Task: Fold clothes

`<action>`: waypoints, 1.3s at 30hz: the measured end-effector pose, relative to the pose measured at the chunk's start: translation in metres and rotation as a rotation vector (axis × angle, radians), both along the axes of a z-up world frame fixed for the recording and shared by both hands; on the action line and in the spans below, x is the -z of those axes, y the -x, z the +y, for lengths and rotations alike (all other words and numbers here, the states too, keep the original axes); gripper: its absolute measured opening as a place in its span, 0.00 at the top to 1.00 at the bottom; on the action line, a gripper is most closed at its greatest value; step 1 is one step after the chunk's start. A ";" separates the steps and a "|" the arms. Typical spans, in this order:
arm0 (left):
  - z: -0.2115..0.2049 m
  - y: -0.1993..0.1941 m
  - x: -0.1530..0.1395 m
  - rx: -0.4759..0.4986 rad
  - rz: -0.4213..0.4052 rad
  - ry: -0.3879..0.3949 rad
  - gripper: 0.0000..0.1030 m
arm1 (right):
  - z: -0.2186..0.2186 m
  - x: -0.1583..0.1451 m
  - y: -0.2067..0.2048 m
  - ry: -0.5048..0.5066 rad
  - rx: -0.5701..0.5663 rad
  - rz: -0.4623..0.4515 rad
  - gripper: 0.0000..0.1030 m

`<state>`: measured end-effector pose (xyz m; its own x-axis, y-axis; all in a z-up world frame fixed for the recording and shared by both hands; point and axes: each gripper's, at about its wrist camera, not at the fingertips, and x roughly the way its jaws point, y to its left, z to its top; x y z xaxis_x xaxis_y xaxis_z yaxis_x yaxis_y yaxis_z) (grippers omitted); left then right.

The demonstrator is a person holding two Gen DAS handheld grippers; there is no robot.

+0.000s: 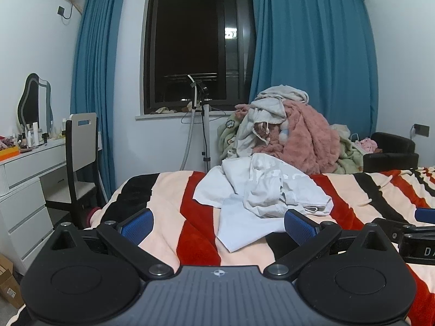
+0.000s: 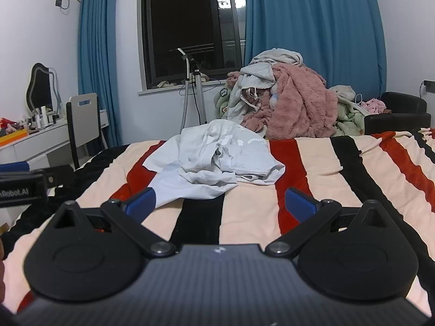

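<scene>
A crumpled white T-shirt (image 1: pixel 261 190) (image 2: pixel 217 160) lies in a heap on the striped bed cover (image 1: pixel 168 203) (image 2: pixel 312 168). My left gripper (image 1: pixel 218 224) hovers just short of its near edge, jaws wide open, blue pads (image 1: pixel 137 226) empty. My right gripper (image 2: pixel 220 203) is also open and empty, low over the cover, with the shirt's near corner just ahead of its left pad (image 2: pixel 141 203). The right gripper's body shows at the right edge of the left wrist view (image 1: pixel 416 239); the left gripper's body (image 2: pixel 21 187) shows at the left edge of the right wrist view.
A tall pile of clothes, pink fleece (image 1: pixel 307 138) (image 2: pixel 301 106) and grey garments, sits beyond the bed. A garment steamer stand (image 1: pixel 202 125) is by the window. A white dresser (image 1: pixel 24 179) and chair (image 1: pixel 81 157) stand left; a black armchair (image 1: pixel 391 149) right.
</scene>
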<state>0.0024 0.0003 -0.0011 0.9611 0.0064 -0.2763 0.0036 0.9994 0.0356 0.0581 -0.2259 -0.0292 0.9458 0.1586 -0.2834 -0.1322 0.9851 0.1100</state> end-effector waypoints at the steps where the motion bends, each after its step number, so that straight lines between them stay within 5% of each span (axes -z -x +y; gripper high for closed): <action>1: 0.000 -0.001 0.000 0.001 0.000 -0.002 0.00 | 0.000 0.000 0.000 0.002 -0.001 0.001 0.00; 39: -0.003 -0.006 0.011 -0.034 0.020 -0.022 0.00 | -0.009 -0.005 0.003 -0.031 0.033 -0.037 0.00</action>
